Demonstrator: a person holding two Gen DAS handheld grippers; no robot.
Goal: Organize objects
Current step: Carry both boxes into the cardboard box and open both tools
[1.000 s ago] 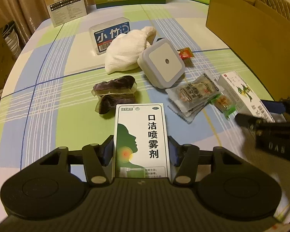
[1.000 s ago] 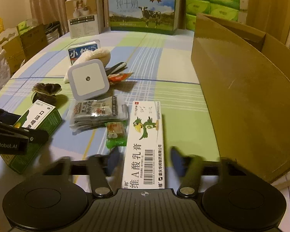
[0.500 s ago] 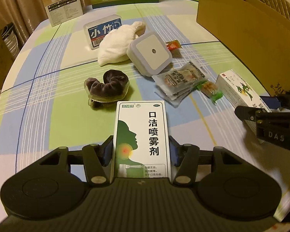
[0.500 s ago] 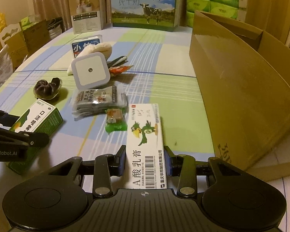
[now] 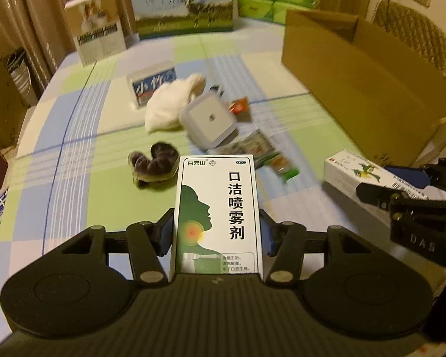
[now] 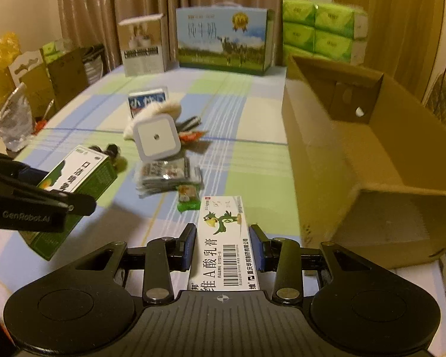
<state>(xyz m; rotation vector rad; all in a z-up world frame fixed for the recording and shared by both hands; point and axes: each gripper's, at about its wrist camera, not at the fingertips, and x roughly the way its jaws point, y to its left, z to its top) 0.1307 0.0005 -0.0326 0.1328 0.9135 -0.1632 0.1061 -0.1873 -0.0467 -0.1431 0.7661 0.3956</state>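
My left gripper [image 5: 216, 238] is shut on a white and green throat spray box [image 5: 217, 196], held off the checked tablecloth [image 5: 74, 154]. My right gripper [image 6: 222, 247] is shut on a long white ointment box with a green bird [image 6: 223, 238], also lifted. The right wrist view shows the spray box [image 6: 77, 175] at the left. In the left wrist view the ointment box [image 5: 351, 172] is at the right. An open brown cardboard box [image 6: 356, 154] stands on the right side of the table, ahead and right of both grippers.
On the table lie a square white night light [image 6: 156, 138], a white cloth [image 5: 169, 110], a dark scrunchie [image 5: 153, 163], snack packets [image 6: 166, 172], a green sweet [image 6: 187, 197] and a blue tissue pack [image 5: 151, 84]. A milk carton [image 6: 223, 41] and green tissue packs [image 6: 321, 29] stand at the back.
The right gripper closed on the ointment box. Both grippers then rose from the table with their boxes, and the views now look further across the table.
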